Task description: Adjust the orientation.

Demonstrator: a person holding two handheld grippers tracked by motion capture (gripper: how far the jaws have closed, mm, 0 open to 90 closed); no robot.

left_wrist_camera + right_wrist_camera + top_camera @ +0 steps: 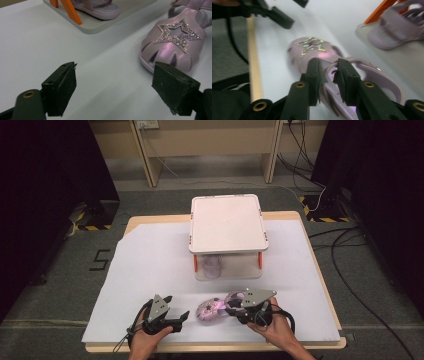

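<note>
Lilac sandal, glossy with a glittered star on the toe, lies on the white sheet near the table's front edge. Right gripper is clamped on its rear strap. Left gripper, jaws apart and empty, sits just left. Matching second sandal rests under the white, orange-legged shelf.

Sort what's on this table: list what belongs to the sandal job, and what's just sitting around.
In the job:
- star sandal, pinched at its side strap by the right gripper
- second sandal on the lower shelf of the small rack
- left gripper, open, empty, beside the star sandal

Just around:
- white table cover
- floor cables
- number 5 marked on the floor
</note>
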